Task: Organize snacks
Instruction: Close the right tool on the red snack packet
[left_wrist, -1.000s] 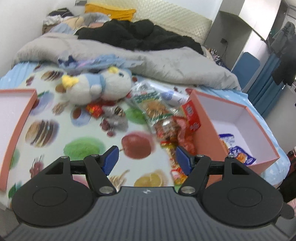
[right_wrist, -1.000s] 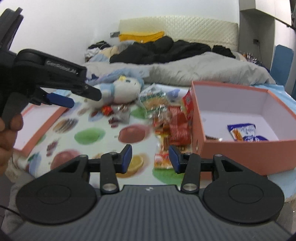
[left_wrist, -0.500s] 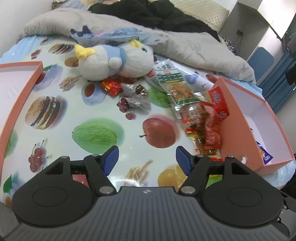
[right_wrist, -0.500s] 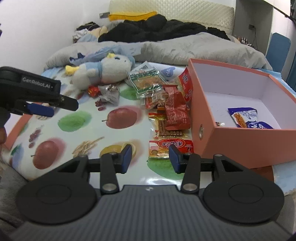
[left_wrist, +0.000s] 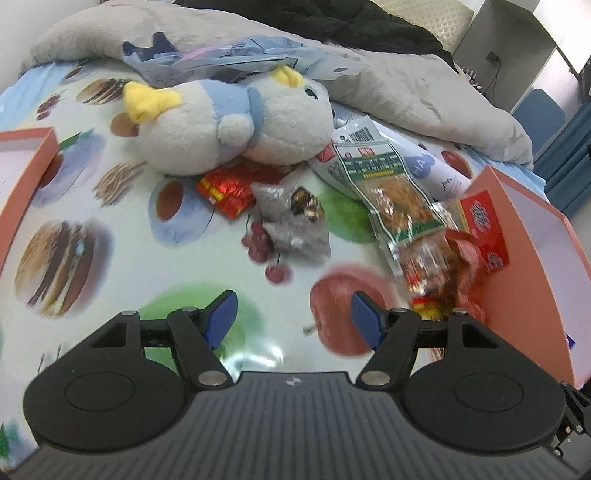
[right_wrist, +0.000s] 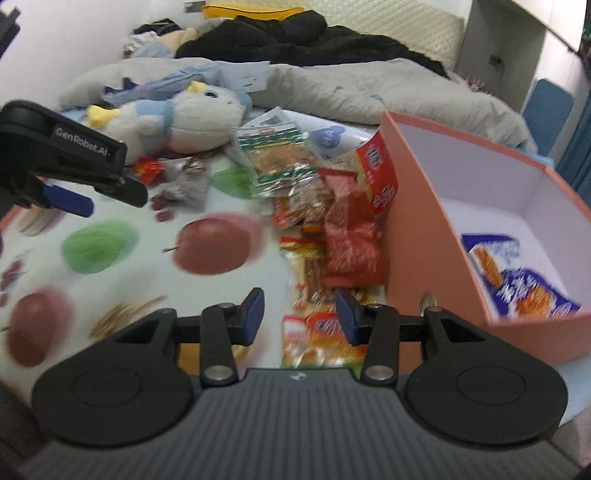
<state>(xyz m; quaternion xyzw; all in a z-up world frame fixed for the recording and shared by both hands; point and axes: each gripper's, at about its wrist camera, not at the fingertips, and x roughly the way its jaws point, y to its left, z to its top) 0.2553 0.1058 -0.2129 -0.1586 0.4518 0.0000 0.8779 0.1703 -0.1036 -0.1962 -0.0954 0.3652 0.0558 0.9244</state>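
Both our claws, left gripper (left_wrist: 293, 317) and right gripper (right_wrist: 300, 309), hang released over the fruit-print sheet (left_wrist: 207, 258); ahead lie a grey duvet (left_wrist: 406, 85) and a plush toy (left_wrist: 229, 122).

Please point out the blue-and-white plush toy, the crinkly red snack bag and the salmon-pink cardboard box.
blue-and-white plush toy (left_wrist: 236, 127), left wrist view, body.
crinkly red snack bag (right_wrist: 351, 236), right wrist view, middle.
salmon-pink cardboard box (right_wrist: 424, 229), right wrist view, outer wall.

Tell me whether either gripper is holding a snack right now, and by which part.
Nothing is held. The left gripper and right gripper are both open and empty above the snack pile.
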